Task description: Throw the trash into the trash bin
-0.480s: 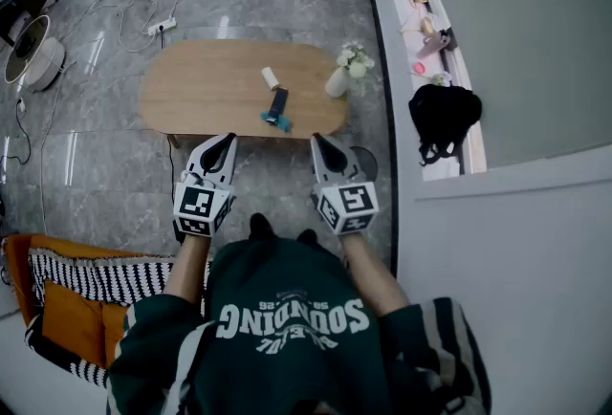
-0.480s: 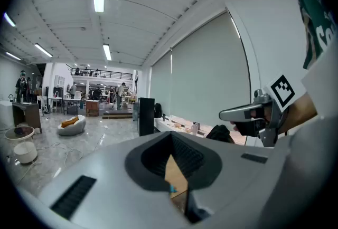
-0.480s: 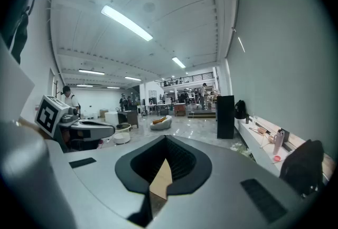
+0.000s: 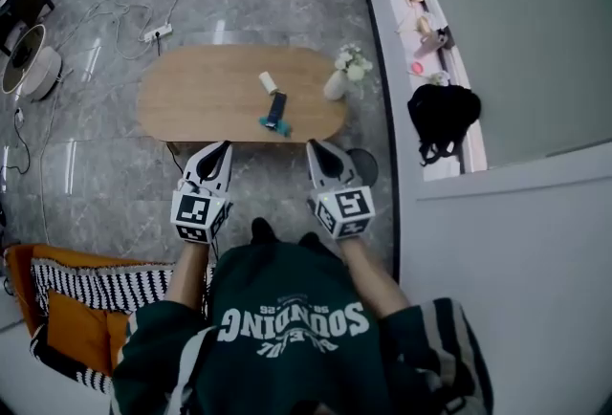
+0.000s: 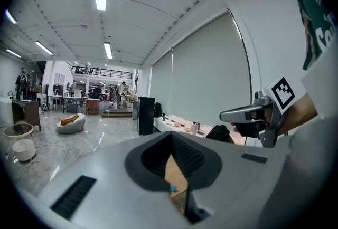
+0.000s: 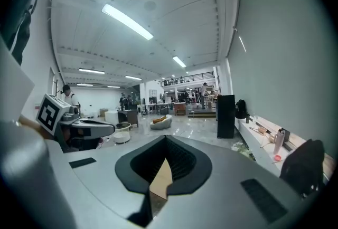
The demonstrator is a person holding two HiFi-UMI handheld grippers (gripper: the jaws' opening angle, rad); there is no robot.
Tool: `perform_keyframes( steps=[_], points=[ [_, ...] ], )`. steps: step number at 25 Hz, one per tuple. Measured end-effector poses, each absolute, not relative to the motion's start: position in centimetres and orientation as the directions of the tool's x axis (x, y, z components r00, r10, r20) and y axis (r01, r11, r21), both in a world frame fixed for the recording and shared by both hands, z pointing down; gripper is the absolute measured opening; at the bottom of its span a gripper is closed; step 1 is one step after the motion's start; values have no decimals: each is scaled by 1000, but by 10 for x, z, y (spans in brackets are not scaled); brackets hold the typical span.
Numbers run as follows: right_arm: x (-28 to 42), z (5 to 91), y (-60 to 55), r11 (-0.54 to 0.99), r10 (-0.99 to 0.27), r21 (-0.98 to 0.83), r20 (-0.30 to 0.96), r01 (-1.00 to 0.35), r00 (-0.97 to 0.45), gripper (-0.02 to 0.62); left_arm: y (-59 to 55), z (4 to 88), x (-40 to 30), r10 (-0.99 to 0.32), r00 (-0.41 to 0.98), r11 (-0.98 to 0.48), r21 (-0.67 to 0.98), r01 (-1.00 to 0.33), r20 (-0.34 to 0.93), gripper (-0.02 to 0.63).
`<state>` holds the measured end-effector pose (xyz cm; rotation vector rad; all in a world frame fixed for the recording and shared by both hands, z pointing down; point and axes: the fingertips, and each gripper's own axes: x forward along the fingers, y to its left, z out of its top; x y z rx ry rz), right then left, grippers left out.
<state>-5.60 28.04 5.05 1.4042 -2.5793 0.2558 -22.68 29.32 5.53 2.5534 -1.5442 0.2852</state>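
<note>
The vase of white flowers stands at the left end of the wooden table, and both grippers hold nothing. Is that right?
Not quite. The head view shows the vase at the right end of the wooden table, not the left. The left gripper and the right gripper do hold nothing.

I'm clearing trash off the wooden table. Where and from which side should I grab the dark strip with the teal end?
Probably across the middle of the dark strip, pinching its two long edges. It lies flat, its length running away from you, near the table's front edge, so come down from that side; the white roll lies just beyond.
</note>
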Motion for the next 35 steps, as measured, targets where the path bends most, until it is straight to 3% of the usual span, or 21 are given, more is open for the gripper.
perform_keyframes(
  steps=[15,35],
  points=[
    [-38,75,244,511,-804,-77,308,-856,-508,2,247,74,-197,-811,518,-523,59,-850,271,0],
    [-47,131,122,614,-691,-100,411,-783,-594,2,118,121,-171,-793,500,-495,111,-862,348,0]
  ],
)
